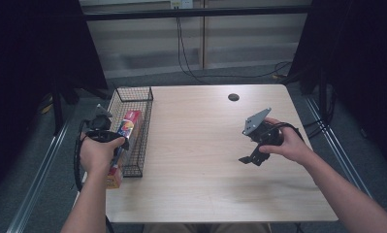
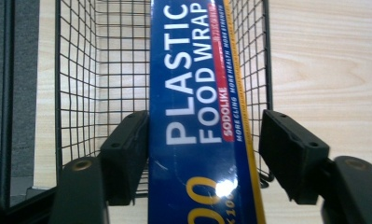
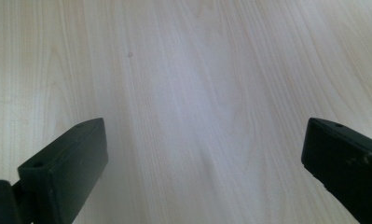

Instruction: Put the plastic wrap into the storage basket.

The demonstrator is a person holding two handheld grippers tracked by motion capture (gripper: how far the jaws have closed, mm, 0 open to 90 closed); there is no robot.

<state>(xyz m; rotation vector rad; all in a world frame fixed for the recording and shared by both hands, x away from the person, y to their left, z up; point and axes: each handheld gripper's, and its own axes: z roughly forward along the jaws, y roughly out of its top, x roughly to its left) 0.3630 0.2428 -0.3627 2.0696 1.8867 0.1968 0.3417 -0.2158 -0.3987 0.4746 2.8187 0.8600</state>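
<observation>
While I look down from the high view, my left gripper (image 1: pixel 114 145) hangs over the wire basket's (image 1: pixel 143 127) near end, the plastic wrap box (image 1: pixel 125 133) beneath it. In the left gripper view, the box (image 2: pixel 202 116) lies between released jaws. In the right gripper view, my right gripper (image 3: pixel 202 172) gapes above the bare table (image 3: pixel 188 70).

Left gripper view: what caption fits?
Open claw straddling a blue plastic food wrap box lying in a wire basket.

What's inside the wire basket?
A blue plastic wrap box lies lengthwise in the basket, its near end sticking out between the left hand-held gripper's open jaws. The box covers the floor beneath it.
</observation>
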